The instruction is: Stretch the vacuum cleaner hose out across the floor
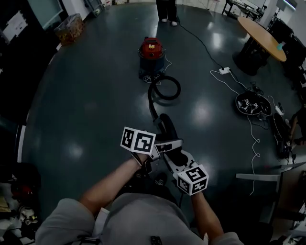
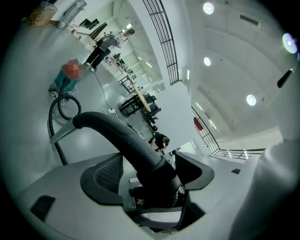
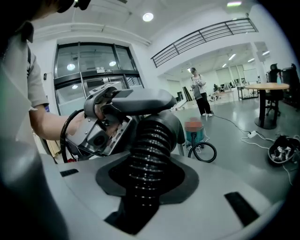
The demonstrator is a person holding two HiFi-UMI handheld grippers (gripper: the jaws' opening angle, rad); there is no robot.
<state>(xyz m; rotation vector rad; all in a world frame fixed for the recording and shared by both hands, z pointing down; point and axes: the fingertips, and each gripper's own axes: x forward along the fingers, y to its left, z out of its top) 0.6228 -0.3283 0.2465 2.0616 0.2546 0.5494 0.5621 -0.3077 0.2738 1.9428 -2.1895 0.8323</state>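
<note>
A red vacuum cleaner [image 1: 152,50] stands far out on the dark floor. Its black hose [image 1: 165,89] makes one loop beside it, then runs towards me and rises to both grippers. My left gripper [image 1: 161,144] is shut on the smooth curved handle tube [image 2: 123,136] at the hose's end, which sits between both pads. My right gripper [image 1: 175,159] is just behind, shut on the ribbed hose [image 3: 149,150], which fills the gap between its pads. In the right gripper view the left gripper [image 3: 99,123] and the hand holding it show close ahead, with the vacuum cleaner [image 3: 194,132] beyond.
A person [image 1: 167,10] stands beyond the vacuum cleaner. A round wooden table [image 1: 262,30] is at the far right, with a white power strip and cable [image 1: 224,71] and a round basket of cables [image 1: 252,104] nearer. A box [image 1: 70,27] sits far left.
</note>
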